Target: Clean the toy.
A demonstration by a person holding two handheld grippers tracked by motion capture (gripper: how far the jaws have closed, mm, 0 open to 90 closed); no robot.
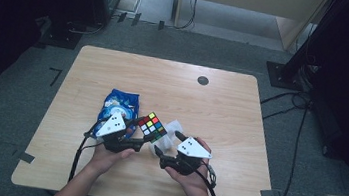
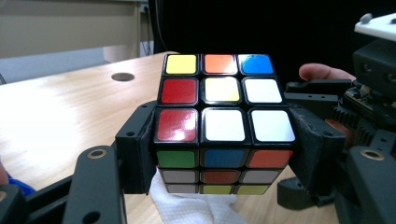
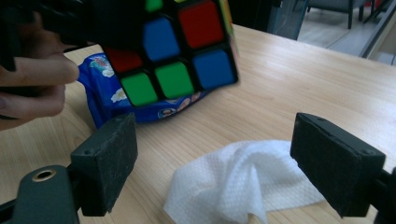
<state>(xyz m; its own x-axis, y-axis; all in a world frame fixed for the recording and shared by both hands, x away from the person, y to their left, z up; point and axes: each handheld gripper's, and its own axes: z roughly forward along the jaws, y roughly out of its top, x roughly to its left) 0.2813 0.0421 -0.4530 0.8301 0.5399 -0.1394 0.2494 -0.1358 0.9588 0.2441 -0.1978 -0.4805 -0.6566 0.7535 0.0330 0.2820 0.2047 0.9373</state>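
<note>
One wooden desk on grey carpet carries everything, with dark stands around it. From my seat, I see the blue wipes packet lying left of centre. My left tool pinches the puzzle cube by two sides, lifted above the desk. A white wipe lies crumpled below it. My right tool stands spread, nothing between its pads. I judge cleaning is in hand; next I pick up the wipe.
</note>
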